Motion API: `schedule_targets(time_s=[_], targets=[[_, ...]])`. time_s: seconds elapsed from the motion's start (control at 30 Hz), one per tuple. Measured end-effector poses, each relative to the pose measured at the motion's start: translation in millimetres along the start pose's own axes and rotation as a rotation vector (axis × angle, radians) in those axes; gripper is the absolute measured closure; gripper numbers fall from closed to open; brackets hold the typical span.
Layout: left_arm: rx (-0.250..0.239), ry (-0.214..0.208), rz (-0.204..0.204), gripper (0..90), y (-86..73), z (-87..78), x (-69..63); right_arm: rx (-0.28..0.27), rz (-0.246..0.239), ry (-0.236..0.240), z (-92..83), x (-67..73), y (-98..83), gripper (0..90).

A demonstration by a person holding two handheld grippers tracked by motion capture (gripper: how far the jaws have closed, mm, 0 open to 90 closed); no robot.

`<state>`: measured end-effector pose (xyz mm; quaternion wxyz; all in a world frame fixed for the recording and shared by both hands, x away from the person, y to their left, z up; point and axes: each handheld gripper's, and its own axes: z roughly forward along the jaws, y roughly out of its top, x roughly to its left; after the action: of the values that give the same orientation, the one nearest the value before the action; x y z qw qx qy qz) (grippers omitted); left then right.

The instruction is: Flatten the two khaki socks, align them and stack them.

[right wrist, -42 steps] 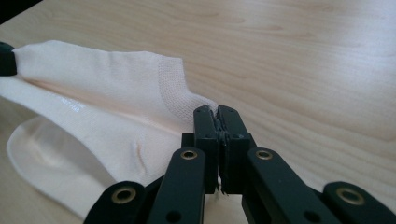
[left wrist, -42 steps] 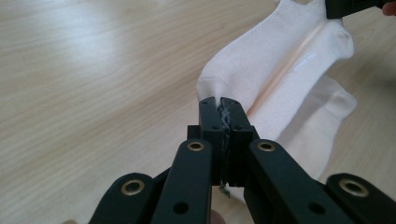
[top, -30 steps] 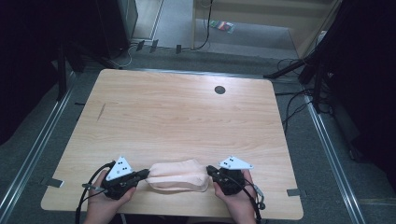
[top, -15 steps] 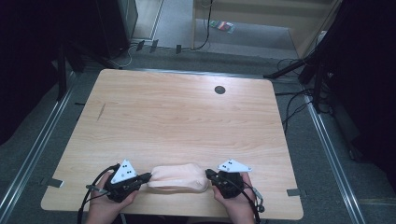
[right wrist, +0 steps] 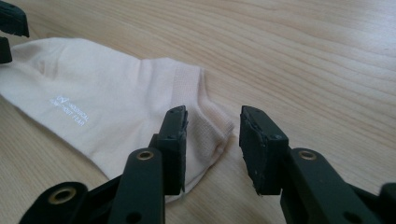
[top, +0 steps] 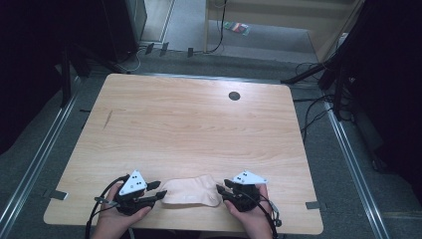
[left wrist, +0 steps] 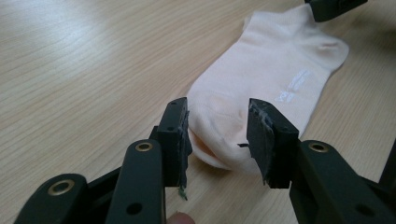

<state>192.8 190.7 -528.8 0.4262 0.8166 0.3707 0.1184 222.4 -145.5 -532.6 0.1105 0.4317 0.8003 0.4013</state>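
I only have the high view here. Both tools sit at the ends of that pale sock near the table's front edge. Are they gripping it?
Observer: No. The left tool has just been opening; the sock's rounded toe end lies loose between its jaws.
Operator: And the right one?
Observer: The right tool has just been opening too, with the ribbed cuff between its parted jaws.
Operator: Any markings?
Observer: Small white lettering on the sock's side, too small to read.

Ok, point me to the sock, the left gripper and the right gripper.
sock (top: 191, 191), high view, middle of its flat body.
left gripper (left wrist: 217, 133), left gripper view, gap between its open jaws.
right gripper (right wrist: 212, 135), right gripper view, gap between its open jaws.
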Motion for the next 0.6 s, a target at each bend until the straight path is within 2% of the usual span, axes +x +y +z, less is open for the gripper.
schedule_targets(time_s=[0.23,0.37,0.47,0.5,0.53,0.57,0.6], targets=[[0.005,0.004,-0.030,63.0,-2.2,0.0,3.6,-0.020,0.015,0.000,-2.0,-1.9,0.3,62.0],[0.005,0.002,-0.026,65.2,-2.7,0.4,3.3,-0.019,0.019,-0.005,-1.7,-2.3,-0.6,63.8],[0.018,0.005,-0.016,66.6,-3.4,3.0,2.5,-0.012,0.025,0.012,-0.1,-2.7,-1.2,71.6],[0.025,0.002,-0.011,66.9,-3.9,4.5,2.0,-0.012,0.025,0.012,-0.1,-2.7,-1.2,71.6],[0.042,0.005,0.004,67.1,-4.4,7.4,0.4,0.003,0.025,0.022,2.8,-3.0,-2.3,80.8],[0.042,0.005,0.004,67.2,-4.4,7.4,0.4,0.003,0.025,0.022,2.8,-3.0,-2.3,80.8],[0.048,0.007,0.013,67.2,-4.6,8.8,-0.7,0.009,0.021,0.023,3.6,-2.7,-2.7,86.1]])
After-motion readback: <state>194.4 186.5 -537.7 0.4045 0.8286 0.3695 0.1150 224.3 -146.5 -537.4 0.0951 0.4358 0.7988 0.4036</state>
